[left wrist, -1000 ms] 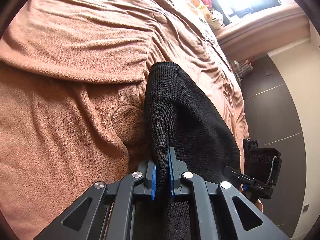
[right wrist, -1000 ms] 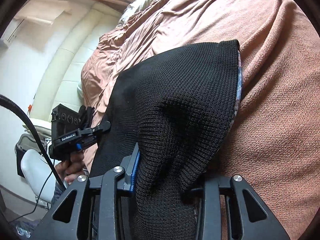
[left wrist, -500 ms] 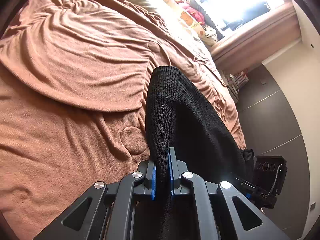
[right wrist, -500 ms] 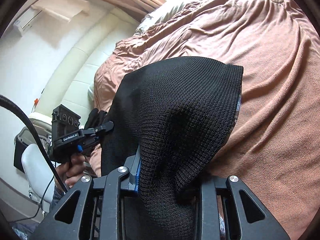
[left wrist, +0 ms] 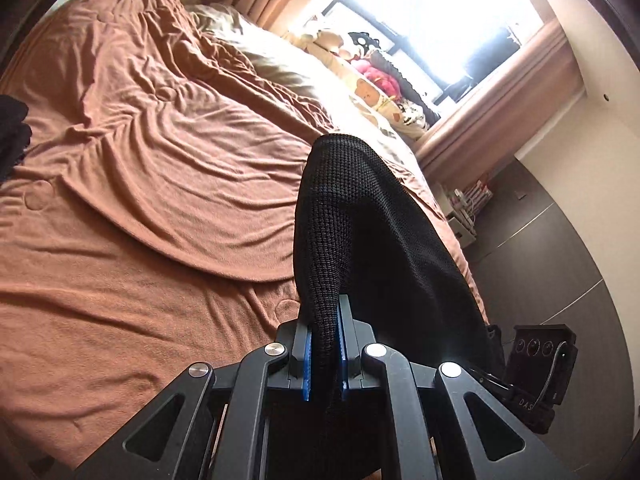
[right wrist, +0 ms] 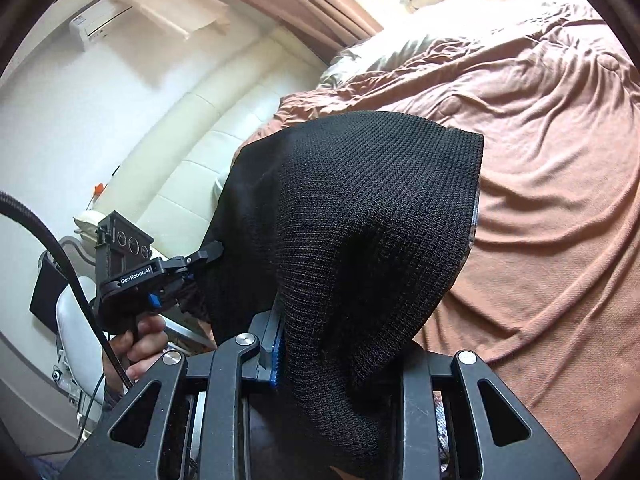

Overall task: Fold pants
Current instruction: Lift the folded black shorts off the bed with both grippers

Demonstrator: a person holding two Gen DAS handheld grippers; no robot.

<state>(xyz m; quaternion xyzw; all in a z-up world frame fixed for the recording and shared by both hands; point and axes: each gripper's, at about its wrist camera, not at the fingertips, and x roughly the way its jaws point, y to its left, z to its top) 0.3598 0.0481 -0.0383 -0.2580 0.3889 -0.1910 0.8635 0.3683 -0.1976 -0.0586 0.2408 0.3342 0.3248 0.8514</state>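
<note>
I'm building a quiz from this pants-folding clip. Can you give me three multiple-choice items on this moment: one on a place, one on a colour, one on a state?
1. Where are the black pants?
A. Flat on the bed
B. Held up by both grippers above the bed
C. On the floor

2. What colour is the blanket?
A. Reddish brown
B. Blue
C. White

3. How does the left gripper stand?
A. Wide open, empty
B. Out of view
C. Jaws shut on the pants

Answers:
1 B, the fabric hangs from the left gripper and the right gripper.
2 A, brown cloth covers the bed.
3 C, the blue pads pinch the knit.
</note>
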